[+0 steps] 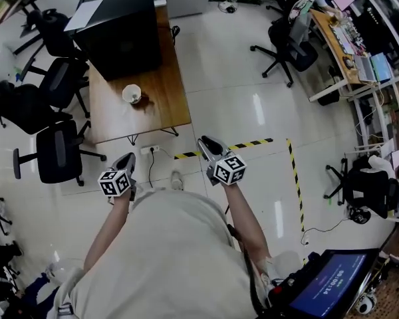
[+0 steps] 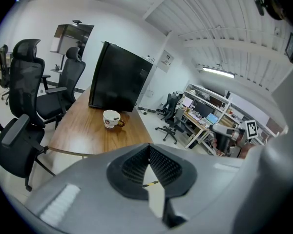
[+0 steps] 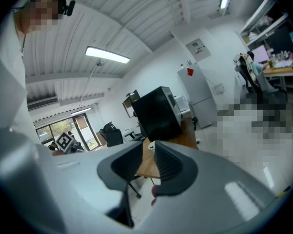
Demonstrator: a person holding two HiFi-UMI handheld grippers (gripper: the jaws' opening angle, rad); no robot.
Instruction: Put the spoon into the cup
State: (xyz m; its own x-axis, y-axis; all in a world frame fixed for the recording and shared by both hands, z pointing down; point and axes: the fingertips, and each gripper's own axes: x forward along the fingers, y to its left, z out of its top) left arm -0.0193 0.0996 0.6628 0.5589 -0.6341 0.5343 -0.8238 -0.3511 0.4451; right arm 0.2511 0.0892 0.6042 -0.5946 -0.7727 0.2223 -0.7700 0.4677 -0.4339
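1. Cup: white, standing on the wooden table, well ahead of both grippers.
2. Left gripper: jaws together, nothing between.
3. Right gripper: jaws closed, nothing held.

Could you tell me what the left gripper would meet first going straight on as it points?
Probably the near edge of the wooden table, before the cup; depth is uncertain.
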